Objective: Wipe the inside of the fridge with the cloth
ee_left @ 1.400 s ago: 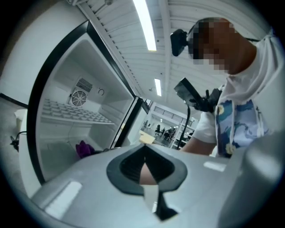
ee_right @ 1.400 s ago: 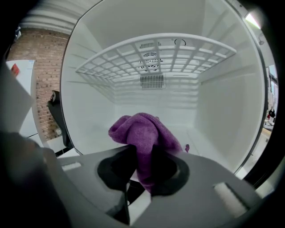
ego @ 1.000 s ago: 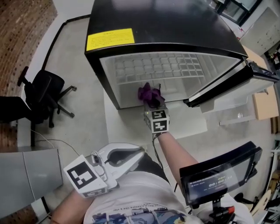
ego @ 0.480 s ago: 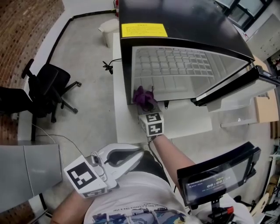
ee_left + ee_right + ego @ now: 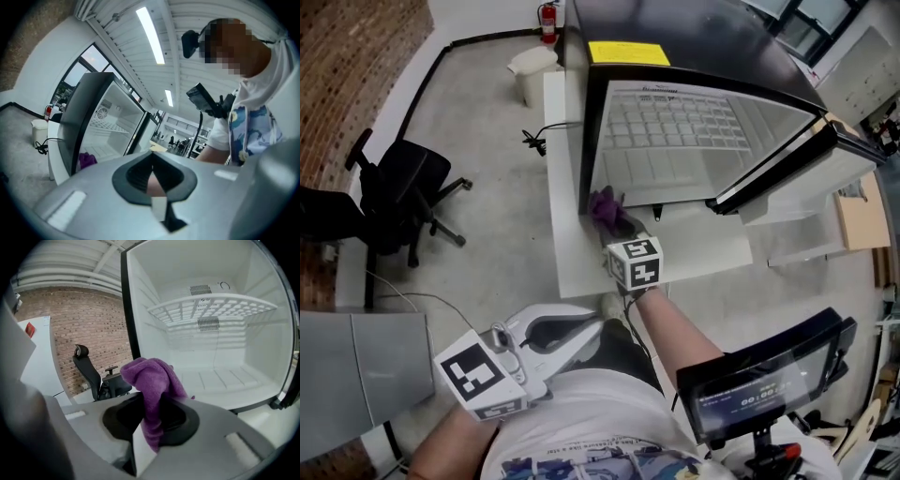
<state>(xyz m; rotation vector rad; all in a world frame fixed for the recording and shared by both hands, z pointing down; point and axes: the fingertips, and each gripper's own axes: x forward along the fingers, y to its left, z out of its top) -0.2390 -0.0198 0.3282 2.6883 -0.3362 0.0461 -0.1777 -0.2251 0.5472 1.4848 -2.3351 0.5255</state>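
1. Pinching the purple cloth (image 5: 604,203) between its jaws, the right tool (image 5: 617,223) now sits at the bottom-left front corner of the open fridge (image 5: 694,28).
2. A second ago the cloth was nearer the middle of the fridge floor's front edge; it has slid left.
3. The left tool (image 5: 586,336) stays by the person's waist, jaws pressed together on nothing.

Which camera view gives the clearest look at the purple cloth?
The right gripper view: the purple cloth fills the centre, clamped in the right gripper. The head view shows a small purple bunch at the fridge opening; the left gripper view only a distant patch.
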